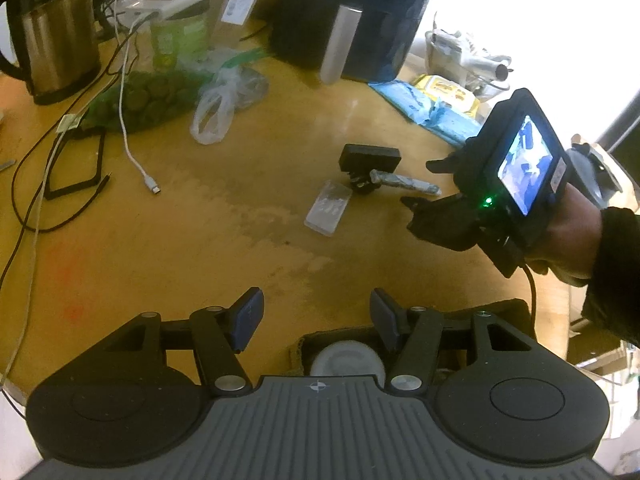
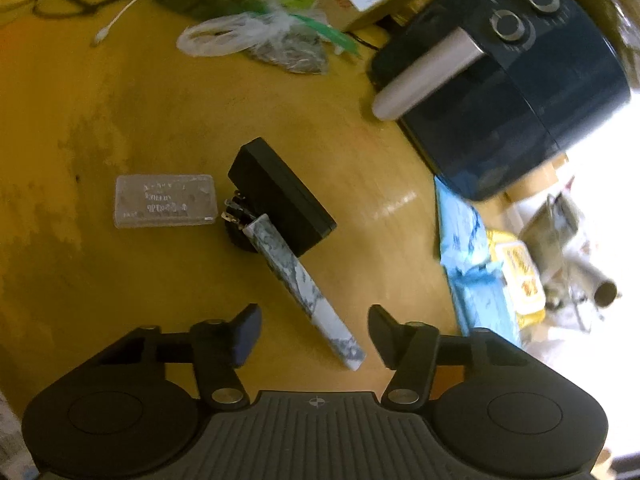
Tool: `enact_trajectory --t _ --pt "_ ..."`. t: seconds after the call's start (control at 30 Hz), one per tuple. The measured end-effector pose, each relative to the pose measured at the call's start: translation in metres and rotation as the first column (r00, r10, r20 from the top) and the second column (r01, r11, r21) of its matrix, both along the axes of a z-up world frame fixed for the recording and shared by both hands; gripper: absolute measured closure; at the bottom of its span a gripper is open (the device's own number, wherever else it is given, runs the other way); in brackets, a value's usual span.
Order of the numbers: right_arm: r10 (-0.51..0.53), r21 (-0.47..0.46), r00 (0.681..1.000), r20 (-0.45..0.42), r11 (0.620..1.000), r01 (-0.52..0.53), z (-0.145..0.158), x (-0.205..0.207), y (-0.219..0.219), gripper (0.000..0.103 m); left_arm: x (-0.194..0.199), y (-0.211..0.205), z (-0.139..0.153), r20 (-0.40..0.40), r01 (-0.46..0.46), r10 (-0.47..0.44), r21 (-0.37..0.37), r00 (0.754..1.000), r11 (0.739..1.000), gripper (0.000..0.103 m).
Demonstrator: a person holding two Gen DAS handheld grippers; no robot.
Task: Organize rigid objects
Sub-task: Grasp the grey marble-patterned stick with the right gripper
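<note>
A marbled white-grey bar (image 2: 304, 284) lies on the yellow table, its far end resting against a black box on a small mount (image 2: 280, 196). A clear plastic case (image 2: 165, 201) lies to their left. My right gripper (image 2: 314, 334) is open and empty, its fingers either side of the bar's near end, above it. In the left wrist view the same bar (image 1: 404, 182), black box (image 1: 369, 159) and clear case (image 1: 328, 208) lie mid-table, with the right gripper (image 1: 418, 184) beside them. My left gripper (image 1: 316, 320) is open and empty near the table's front edge.
A dark air fryer (image 2: 520, 88) stands at the back right, a steel kettle (image 1: 56, 36) at the back left. Cables (image 1: 128, 120), plastic bags (image 1: 216, 100) and a green bag sit behind. Blue and yellow packets (image 2: 480, 272) lie at right. A white round lid in a box (image 1: 347, 360) sits under the left gripper.
</note>
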State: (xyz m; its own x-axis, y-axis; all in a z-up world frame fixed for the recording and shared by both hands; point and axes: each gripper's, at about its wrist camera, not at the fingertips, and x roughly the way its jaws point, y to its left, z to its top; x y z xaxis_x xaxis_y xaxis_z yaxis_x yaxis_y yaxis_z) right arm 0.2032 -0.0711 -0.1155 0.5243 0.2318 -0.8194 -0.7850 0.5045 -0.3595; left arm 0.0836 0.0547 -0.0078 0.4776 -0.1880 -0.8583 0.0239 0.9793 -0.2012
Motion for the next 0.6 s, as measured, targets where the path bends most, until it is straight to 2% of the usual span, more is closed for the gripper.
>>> enact_trajectory --t 0.07,0.2,0.47,0.6 --pt "0.025 -0.026 0.999 0.022 0.999 -0.025 -0.004 0.000 0.004 0.057 0.000 0.003 -0.001 -0.004 -0.010 0.010 -0.002 1.000 1.000 0.045" --pt "0.034 -0.049 0.999 0.025 0.998 -0.033 -0.014 0.005 0.010 0.077 0.002 0.008 -0.002 -0.008 -0.028 0.028 -0.005 1.000 1.000 0.045" --pt "0.087 -0.076 0.991 0.097 0.994 -0.080 -0.021 -0.002 0.013 0.081 0.006 0.014 -0.004 -0.012 -0.045 0.045 -0.008 0.999 0.999 0.045" --pt "0.122 -0.080 0.985 0.118 0.990 -0.114 -0.019 -0.007 0.012 0.092 0.007 0.013 -0.005 -0.007 -0.037 0.037 -0.008 0.999 0.999 0.045"
